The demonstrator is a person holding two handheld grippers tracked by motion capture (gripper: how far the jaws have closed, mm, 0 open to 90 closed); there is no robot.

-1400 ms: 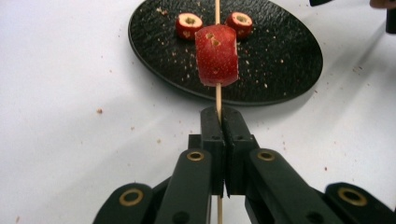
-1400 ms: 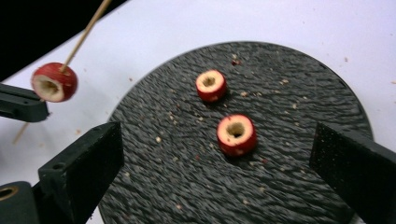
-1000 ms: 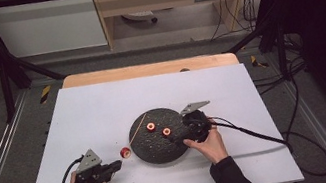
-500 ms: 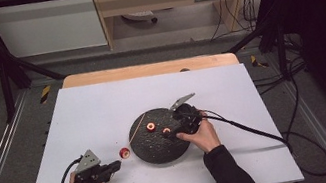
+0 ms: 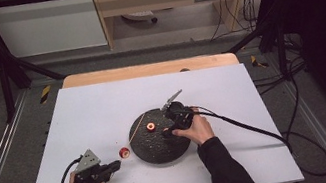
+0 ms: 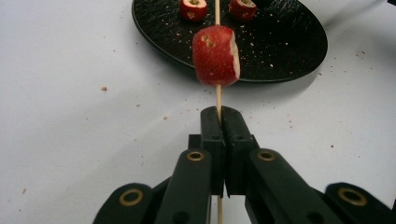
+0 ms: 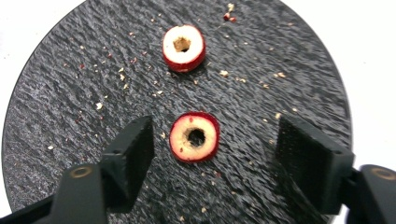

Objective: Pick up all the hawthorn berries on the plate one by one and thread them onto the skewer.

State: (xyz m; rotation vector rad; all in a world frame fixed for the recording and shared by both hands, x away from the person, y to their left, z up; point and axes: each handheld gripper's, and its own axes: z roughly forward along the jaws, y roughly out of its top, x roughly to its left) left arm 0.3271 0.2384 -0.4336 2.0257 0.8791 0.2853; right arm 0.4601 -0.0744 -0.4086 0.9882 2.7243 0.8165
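Left tongs (image 6: 219, 122) are clamped tight on the thin skewer (image 6: 217, 95), one red fruit piece (image 6: 216, 56) threaded on it, hanging just off the near edge of the black plate (image 6: 289, 51). Over that plate, the right tongs (image 7: 212, 149) have just been closing, jaws half-wide either side of a cored fruit ring (image 7: 194, 136), pads not touching. A second ring (image 7: 183, 47) lies farther back on the plate.

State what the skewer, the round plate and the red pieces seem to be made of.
Skewer: probably bamboo or wood, thin, pale and matt. Plate: perhaps slate or stoneware, black with a rough ripple. Red pieces: likely cored fruit, with glossy skin, pale flesh and crumbs nearby.
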